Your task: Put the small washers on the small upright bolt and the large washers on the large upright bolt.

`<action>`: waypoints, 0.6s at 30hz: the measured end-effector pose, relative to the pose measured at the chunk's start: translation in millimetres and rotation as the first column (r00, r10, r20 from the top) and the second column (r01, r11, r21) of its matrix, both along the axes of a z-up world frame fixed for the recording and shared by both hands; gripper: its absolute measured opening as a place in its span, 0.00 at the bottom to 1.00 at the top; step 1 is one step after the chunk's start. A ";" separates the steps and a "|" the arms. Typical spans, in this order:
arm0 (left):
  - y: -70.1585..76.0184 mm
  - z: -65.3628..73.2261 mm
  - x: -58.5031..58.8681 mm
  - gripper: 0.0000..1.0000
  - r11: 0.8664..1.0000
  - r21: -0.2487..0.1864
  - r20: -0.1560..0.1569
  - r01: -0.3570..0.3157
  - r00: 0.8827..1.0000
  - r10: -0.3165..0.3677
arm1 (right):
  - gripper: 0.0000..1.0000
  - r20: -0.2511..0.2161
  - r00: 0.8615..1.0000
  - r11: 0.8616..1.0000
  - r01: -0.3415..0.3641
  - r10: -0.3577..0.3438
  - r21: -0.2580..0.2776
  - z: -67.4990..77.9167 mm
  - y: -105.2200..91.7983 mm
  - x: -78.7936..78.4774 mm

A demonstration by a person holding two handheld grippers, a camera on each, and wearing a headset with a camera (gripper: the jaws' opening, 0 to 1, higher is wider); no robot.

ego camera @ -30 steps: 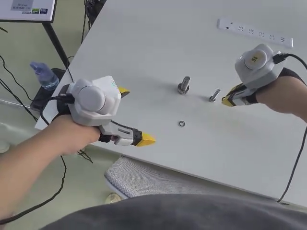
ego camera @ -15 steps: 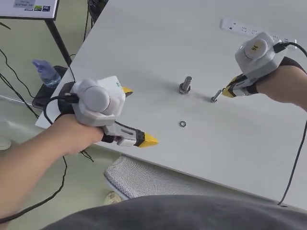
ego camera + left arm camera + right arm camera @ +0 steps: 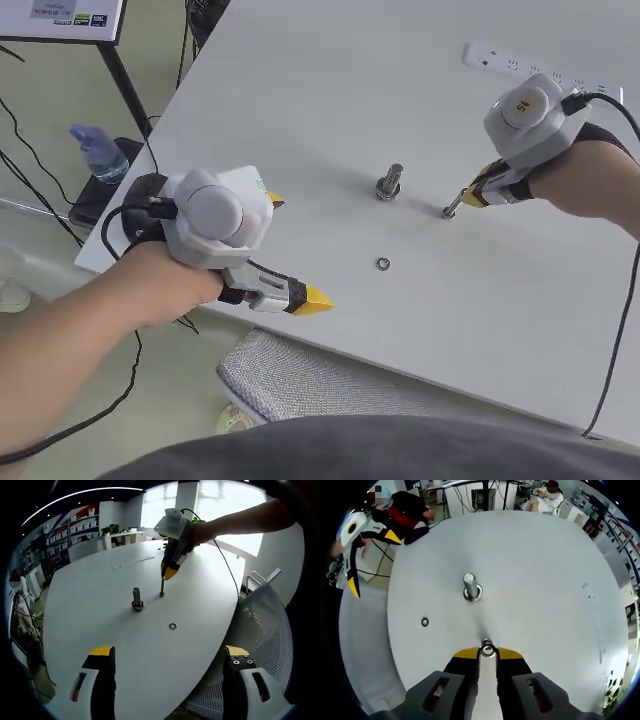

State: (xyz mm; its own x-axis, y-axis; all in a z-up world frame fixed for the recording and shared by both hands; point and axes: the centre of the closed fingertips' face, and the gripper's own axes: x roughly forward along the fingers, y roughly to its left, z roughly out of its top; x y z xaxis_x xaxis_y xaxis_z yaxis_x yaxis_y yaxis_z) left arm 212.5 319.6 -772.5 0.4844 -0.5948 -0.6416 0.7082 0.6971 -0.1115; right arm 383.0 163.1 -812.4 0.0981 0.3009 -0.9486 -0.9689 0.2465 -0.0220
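Arriving at the small bolt [image 3: 451,207]: the right gripper [image 3: 470,198], which a second ago hung just to its right, has its yellow tips over the bolt's top.
- Right gripper, jaws: drawn narrow, pinching what looks like a small washer [image 3: 487,650] right at the bolt's tip. I cannot say whether the ring is over the thread yet.
- Left gripper [image 3: 293,250]: jaws wide, nothing between them, still held off the near left edge of the table [image 3: 330,90].
- Large bolt [image 3: 388,184]: upright mid-table, just left of the small bolt, with a ring-like collar at its foot. I cannot tell if that is a washer or the bolt's head.
- Loose washer [image 3: 383,264]: flat on the table, near side of the large bolt, well apart from both grippers, unmoved.

Meaning for the task, as I judge it: this washer is at the point of being dropped on, and the loose one remains to be placed.
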 end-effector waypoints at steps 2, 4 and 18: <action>-0.7 0.3 -0.1 0.88 1.000 -0.006 -0.002 -0.001 1.000 0.001 | 0.13 0.004 1.000 1.000 -0.005 0.005 -0.003 -0.4 0.2 0.4; -0.1 0.7 0.4 0.88 1.000 -0.005 -0.001 -0.003 1.000 0.003 | 0.13 -0.002 1.000 1.000 -0.004 0.004 -0.004 -1.3 0.8 0.2; 3.2 -0.5 0.8 0.87 1.000 -0.005 -0.008 -0.009 1.000 0.009 | 0.13 -0.006 1.000 1.000 -0.012 0.012 -0.020 -9.7 2.0 4.7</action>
